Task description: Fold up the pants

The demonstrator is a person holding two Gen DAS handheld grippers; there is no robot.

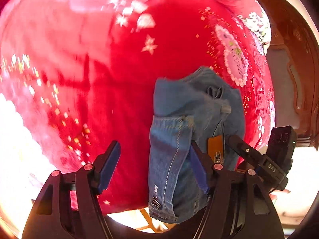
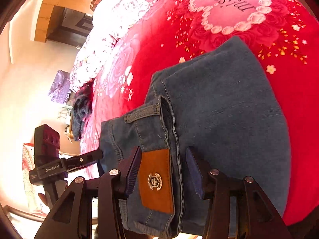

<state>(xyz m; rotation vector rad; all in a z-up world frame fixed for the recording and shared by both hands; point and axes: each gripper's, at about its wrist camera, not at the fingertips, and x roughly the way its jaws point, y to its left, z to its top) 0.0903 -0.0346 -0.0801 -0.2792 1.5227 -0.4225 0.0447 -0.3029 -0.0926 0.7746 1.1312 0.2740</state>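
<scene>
The left gripper (image 1: 153, 167) stands with its jaws wide apart. Its left blue pad (image 1: 108, 167) hangs free over the red bedspread (image 1: 111, 75), with nothing against it. The right pad lies along the edge of the folded jeans (image 1: 179, 139), but the jaws do not close on the cloth, so this gripper is released. The denim bundle sits on the right side of this view and reaches down past the edge of the bed.

The right gripper (image 2: 163, 171) also has its jaws parted. Between them lies the waistband of the jeans (image 2: 229, 109) with a brown leather patch (image 2: 157, 181) that carries a small metal emblem. The left pad is just beside the patch, and the right pad (image 2: 194, 173) stands near the waistband seam with a narrow gap. I see no pressing on the cloth, so this gripper is released too, with the waistband between its fingers.

The jeans lie folded into a thick, compact pile near the edge of the bed, belt loop (image 2: 142, 113) on top, on the red bedspread (image 2: 151, 39) with pink roses. Further out, a heart of roses (image 2: 231, 8) is printed on the cover. The left gripper (image 2: 93, 155) touches the left end of the pile in the right wrist view. Beyond the bed is a pale wall and brown wooden furniture (image 2: 57, 20).
</scene>
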